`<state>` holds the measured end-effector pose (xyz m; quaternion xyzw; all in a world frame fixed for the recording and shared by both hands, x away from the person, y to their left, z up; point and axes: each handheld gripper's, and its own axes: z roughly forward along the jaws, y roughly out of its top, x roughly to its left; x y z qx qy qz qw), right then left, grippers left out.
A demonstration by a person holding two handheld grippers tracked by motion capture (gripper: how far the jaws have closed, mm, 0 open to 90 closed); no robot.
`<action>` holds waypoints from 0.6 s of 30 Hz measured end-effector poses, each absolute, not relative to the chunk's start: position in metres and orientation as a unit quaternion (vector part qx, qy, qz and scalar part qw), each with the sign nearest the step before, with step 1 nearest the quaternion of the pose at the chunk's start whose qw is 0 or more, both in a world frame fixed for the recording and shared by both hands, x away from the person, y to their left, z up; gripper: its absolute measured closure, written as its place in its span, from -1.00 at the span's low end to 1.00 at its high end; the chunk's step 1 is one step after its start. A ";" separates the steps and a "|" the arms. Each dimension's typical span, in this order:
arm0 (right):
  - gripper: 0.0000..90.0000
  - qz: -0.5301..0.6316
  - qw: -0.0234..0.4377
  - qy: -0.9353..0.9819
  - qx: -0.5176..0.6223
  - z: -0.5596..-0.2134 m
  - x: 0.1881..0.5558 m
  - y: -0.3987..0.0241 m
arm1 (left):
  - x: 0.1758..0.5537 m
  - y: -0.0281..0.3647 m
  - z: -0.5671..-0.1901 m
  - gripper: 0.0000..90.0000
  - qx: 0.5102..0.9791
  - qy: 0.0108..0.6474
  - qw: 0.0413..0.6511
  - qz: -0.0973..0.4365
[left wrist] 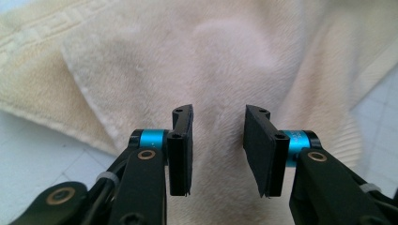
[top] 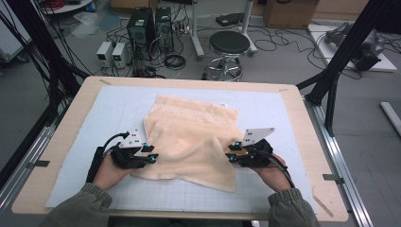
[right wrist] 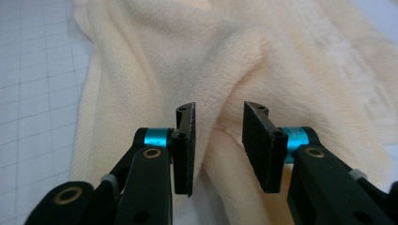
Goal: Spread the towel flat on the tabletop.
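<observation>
A cream towel (top: 191, 142) is seen rumpled mid-table (top: 61, 137); left gripper (top: 150, 153) and right gripper (top: 231, 153) are parted at its side edges, nothing clamped.

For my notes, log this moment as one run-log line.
left gripper: open over towel | right gripper: open at towel fold | towel: rumpled on mat

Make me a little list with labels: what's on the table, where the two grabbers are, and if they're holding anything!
thing: cream terry towel, rumpled, partly folded
lies on: white gridded mat over pale wooden table
left gripper: at the towel's left edge, jaws apart, towel between, not pinched
right gripper: at the towel's right edge, jaws apart over a fold, not pinched
</observation>
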<state>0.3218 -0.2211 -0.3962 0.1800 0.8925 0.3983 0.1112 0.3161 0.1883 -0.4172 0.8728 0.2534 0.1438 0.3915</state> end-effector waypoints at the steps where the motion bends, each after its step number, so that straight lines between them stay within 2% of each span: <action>1: 0.41 0.394 0.107 0.895 0.182 -0.401 0.324 -0.217 | 0.318 0.188 -0.420 0.39 0.874 0.256 0.389 0.140; 3: 0.42 0.388 0.099 0.898 0.180 -0.409 0.327 -0.207 | 0.321 0.186 -0.427 0.45 0.876 0.259 0.384 0.131; 7: 0.78 0.383 0.085 0.906 0.162 -0.418 0.332 -0.191 | 0.319 0.184 -0.429 0.73 0.879 0.258 0.380 0.130; 8: 0.82 0.381 0.086 0.907 0.159 -0.418 0.332 -0.190 | 0.317 0.186 -0.426 0.77 0.878 0.259 0.382 0.128; 12: 0.86 0.399 0.083 0.899 0.159 -0.405 0.329 -0.198 | 0.309 0.191 -0.414 0.83 0.866 0.262 0.405 0.131; 18: 0.86 0.408 0.094 0.898 0.134 -0.372 0.304 -0.208 | 0.275 0.189 -0.381 0.85 0.861 0.229 0.429 0.149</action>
